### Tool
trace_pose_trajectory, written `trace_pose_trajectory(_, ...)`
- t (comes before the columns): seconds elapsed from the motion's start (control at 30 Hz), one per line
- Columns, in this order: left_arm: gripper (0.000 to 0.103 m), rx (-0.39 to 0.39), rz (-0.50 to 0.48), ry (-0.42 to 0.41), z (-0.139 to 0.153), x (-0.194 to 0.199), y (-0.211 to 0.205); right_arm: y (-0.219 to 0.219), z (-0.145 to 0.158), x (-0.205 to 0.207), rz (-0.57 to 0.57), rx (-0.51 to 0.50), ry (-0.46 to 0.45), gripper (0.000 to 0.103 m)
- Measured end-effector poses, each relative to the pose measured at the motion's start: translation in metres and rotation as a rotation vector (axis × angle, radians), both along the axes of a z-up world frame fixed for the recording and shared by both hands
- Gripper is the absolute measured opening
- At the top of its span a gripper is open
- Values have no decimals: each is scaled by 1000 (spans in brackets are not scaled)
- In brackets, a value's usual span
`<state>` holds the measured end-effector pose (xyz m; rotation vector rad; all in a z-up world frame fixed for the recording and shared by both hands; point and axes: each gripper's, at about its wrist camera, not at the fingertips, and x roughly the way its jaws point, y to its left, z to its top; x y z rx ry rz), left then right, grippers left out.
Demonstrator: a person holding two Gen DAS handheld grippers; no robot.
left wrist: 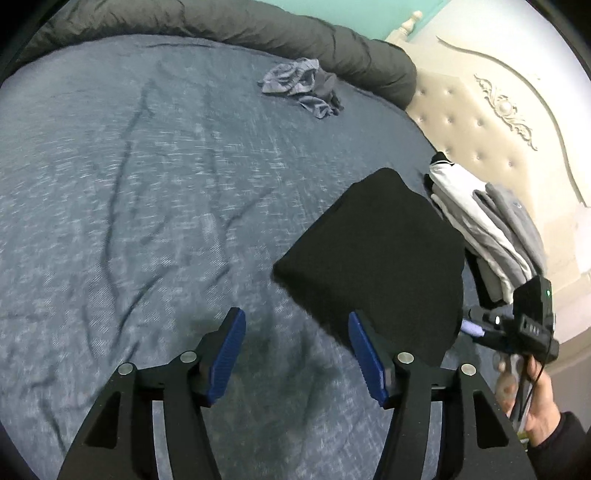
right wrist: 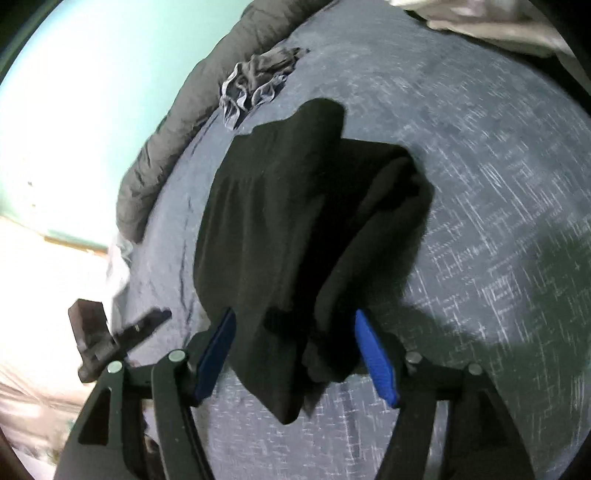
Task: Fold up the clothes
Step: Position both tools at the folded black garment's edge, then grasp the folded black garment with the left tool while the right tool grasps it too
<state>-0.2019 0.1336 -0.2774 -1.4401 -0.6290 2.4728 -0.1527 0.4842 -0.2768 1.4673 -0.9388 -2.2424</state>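
Note:
A folded black garment (left wrist: 373, 251) lies on the blue-grey bed sheet (left wrist: 147, 184). My left gripper (left wrist: 295, 332) hovers open over bare sheet just left of its near corner, with nothing between the blue pads (left wrist: 229, 354). In the right wrist view the black garment (right wrist: 288, 206) runs forward from my right gripper (right wrist: 295, 332). Its near end lies between the widely spread pads (right wrist: 376, 362), which do not squeeze it. A person's hand (left wrist: 539, 398) holds the right gripper at the garment's right side.
A stack of folded white and grey clothes (left wrist: 480, 221) sits by the cream tufted headboard (left wrist: 480, 122). A crumpled grey garment (left wrist: 299, 83) lies far back near a rolled dark duvet (left wrist: 258, 29). The left gripper's body (right wrist: 122, 332) shows at left in the right wrist view.

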Motion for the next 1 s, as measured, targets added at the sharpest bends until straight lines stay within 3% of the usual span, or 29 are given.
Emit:
trace_pose_trajectory(0.07,65,1,-10,-9,-3,-11,3,-8,-2,-4,9,44,-3,68)
trace_pose_trajectory(0.37,70,10,-57,-24,-19,-60,14,-18,-23,-17,7,21,-26,67)
trace_pose_trajectory(0.4,70,20,-66,-27,-22,-64,15,-20,-22,-19,9,27,-19,66)
trace_pose_trajectory(0.47,70,33,-84,-32,-27,-70,17,-22,-23,-23,13,32,-10,52)
trace_pose_trajectory(0.67,68,61,-132,-41,-40,-78,26,-26,-24,-29,40,50,9,39)
trace_pose_trajectory(0.7,67,67,-139,-41,-42,-78,27,-26,-23,-29,49,50,15,37)
trace_pose_trajectory(0.77,49,78,-153,-40,-45,-79,30,-25,-19,-31,73,45,23,34)
trace_pose_trajectory(0.87,36,85,-174,-40,-44,-77,37,-25,-12,-33,110,40,32,32)
trace_pose_trajectory(1.0,29,91,-198,-47,-37,-71,48,-21,0,-39,148,50,31,29)
